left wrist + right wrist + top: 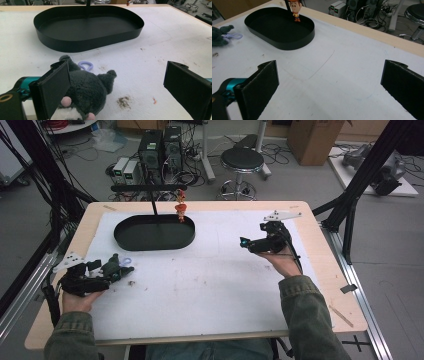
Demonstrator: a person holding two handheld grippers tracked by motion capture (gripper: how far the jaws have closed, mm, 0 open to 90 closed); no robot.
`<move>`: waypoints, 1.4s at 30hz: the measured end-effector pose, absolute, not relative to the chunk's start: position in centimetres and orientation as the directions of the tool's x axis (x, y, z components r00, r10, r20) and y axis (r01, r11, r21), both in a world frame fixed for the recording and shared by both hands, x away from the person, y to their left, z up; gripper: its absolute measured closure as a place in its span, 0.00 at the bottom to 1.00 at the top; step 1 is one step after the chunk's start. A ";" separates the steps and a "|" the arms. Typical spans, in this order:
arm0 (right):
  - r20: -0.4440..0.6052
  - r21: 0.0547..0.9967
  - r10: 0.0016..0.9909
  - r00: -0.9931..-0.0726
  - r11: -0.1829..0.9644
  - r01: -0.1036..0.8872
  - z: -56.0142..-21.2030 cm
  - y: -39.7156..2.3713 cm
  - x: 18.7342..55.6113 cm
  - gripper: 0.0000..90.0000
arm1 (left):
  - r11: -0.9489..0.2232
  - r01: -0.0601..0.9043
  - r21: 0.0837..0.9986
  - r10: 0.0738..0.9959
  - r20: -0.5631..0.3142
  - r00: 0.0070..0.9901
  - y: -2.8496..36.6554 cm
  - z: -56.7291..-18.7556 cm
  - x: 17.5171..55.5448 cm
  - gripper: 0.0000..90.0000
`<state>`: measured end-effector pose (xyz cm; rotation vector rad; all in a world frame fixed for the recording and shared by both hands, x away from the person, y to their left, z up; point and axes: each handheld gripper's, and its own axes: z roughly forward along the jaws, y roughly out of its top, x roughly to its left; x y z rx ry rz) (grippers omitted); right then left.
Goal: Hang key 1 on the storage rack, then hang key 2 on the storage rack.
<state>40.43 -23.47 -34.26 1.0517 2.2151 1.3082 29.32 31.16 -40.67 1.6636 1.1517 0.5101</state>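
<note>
A grey plush toy (85, 87) with a lilac clip ring (85, 66) lies on the white mat, at the left in the high view (114, 266). My left gripper (120, 92) is open around it, its left jaw against the plush, its right jaw apart. In the high view that gripper (102, 270) sits at the mat's left edge. A small cowboy figure (295, 9) hangs from a black stand (150, 187) over the black oval tray (154, 233). My right gripper (329, 85) is open above bare mat, seen at the right in the high view (250, 242).
The black oval tray (87, 30) holds nothing on its floor. A brown stain (123, 102) marks the mat near the plush. The wooden table edge (200, 206) borders the mat. Beyond stand a stool (242, 160), computer boxes and cables.
</note>
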 end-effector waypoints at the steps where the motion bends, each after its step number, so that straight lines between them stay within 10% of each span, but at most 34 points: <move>1: 0.037 0.859 0.761 -0.648 0.306 0.409 -34.6 -23.8 39.9 0.01 | -0.039 0.446 0.894 0.869 -0.190 0.457 31.2 -40.7 29.3 0.08; 42: 0.181 0.881 0.792 -0.583 0.132 0.454 -40.9 -30.9 32.8 0.00 | -0.110 0.432 0.895 0.882 -0.113 0.458 30.4 -40.2 29.9 0.08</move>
